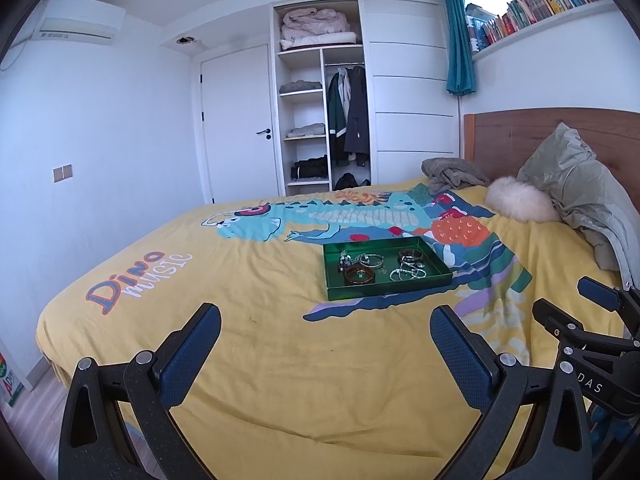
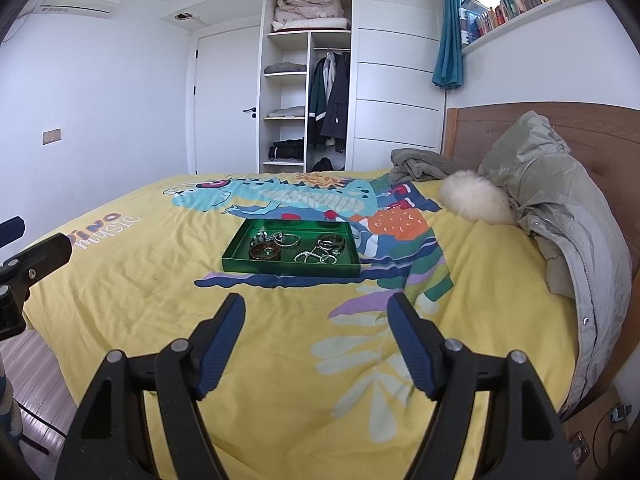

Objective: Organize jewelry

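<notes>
Nearest the cameras, the left gripper [image 1: 325, 324] hovers over the foot end of the bed [image 1: 248, 360], its black arms tipped with ribbed blue pads, jaws spread wide with nothing between them. The right gripper [image 2: 316, 314] hangs just beside it in the same downward tilt, its jaws also wide apart and holding nothing. Under both lies a yellow cotton duvet cover [image 2: 120, 272], lightly creased and printed with a blue dinosaur. Further on, near the middle of the bed and well apart from both grippers, sits a shallow rectangular green tray [image 2: 288, 270] with low glossy walls. In it lies the jewelry [image 2: 298, 247]: a brown amber-like bangle [image 2: 265, 252] at the near left with a small ring inside it, a darker bangle [image 2: 331, 242] at the far right, a beaded silvery bracelet and several thin metal rings between them, and a small cluster of silvery pieces at the far left. Toward the head end a grey-green puffy jacket [image 2: 560, 208] with a cream fur trim [image 2: 476, 200] leans against the wooden headboard [image 2: 520, 120], and a crumpled grey blanket [image 2: 416, 164] lies at the far corner.
</notes>
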